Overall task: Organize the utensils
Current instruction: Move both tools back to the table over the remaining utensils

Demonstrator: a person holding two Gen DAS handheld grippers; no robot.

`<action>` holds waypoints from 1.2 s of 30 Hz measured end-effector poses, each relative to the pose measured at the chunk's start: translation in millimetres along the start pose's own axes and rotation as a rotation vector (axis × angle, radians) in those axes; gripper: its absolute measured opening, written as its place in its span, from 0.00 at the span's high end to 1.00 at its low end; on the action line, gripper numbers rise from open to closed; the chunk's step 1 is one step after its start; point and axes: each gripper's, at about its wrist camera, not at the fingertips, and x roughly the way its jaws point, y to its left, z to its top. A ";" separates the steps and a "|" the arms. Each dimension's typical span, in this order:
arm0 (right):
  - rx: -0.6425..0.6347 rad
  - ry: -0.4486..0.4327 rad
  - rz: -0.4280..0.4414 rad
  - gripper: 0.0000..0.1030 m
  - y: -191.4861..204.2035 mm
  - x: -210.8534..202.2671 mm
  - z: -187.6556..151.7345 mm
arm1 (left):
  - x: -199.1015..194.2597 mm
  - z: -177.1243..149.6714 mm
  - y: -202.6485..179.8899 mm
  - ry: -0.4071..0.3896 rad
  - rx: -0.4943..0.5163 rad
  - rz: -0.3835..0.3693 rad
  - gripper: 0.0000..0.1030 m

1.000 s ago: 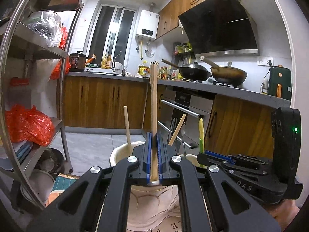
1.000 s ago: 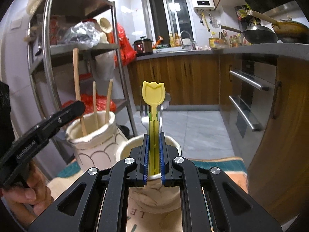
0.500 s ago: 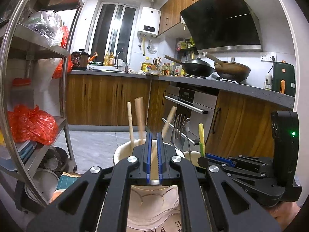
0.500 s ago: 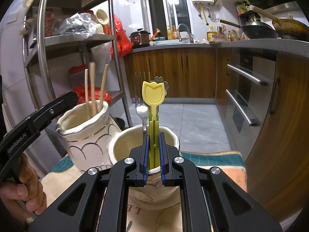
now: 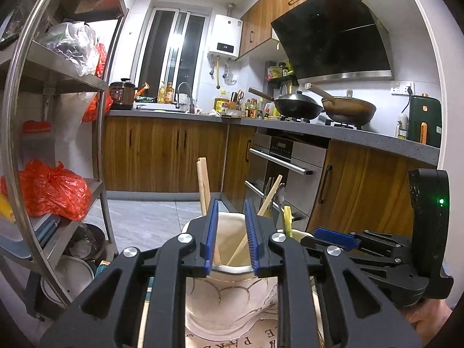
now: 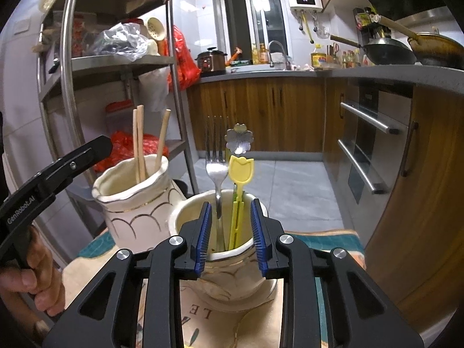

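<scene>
Two cream ceramic holders with gold lines stand side by side on a printed mat. The left holder (image 6: 130,203) holds three wooden chopsticks (image 6: 139,145); it also shows in the left wrist view (image 5: 229,298). My left gripper (image 5: 230,235) is open just above its rim, empty. The right holder (image 6: 232,266) holds a metal fork (image 6: 216,174), a yellow tulip-topped utensil (image 6: 240,179) and a flower-topped metal piece (image 6: 239,142). My right gripper (image 6: 230,232) is open over this holder, with the utensils standing between its pads, untouched.
A steel shelf rack (image 6: 69,66) with bags and bowls stands at the left. Wooden cabinets and an oven (image 6: 368,133) line the right. The printed mat (image 6: 197,316) lies under both holders. Tiled floor (image 6: 290,185) lies beyond.
Both grippers opened. The left one lowered and released a chopstick into the left holder. The right one lowered and released the yellow utensil into the right holder.
</scene>
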 end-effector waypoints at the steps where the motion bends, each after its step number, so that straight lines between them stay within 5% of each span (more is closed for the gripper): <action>1: -0.002 -0.004 -0.001 0.71 0.1 -2.9 -0.3 | -2.6 0.5 0.3 -0.005 0.001 0.000 0.74; 8: 0.005 -0.029 -0.010 0.70 -5.0 -26.2 -4.1 | -26.9 -2.4 8.0 -0.035 -0.005 0.031 0.46; 21: 0.031 0.024 -0.026 0.70 -21.4 -58.6 -30.6 | -50.6 -44.6 27.3 0.107 -0.027 0.064 0.44; 36: 0.149 0.284 0.080 0.70 -34.4 -39.3 -78.1 | -38.4 -98.2 1.5 0.377 0.056 0.009 0.45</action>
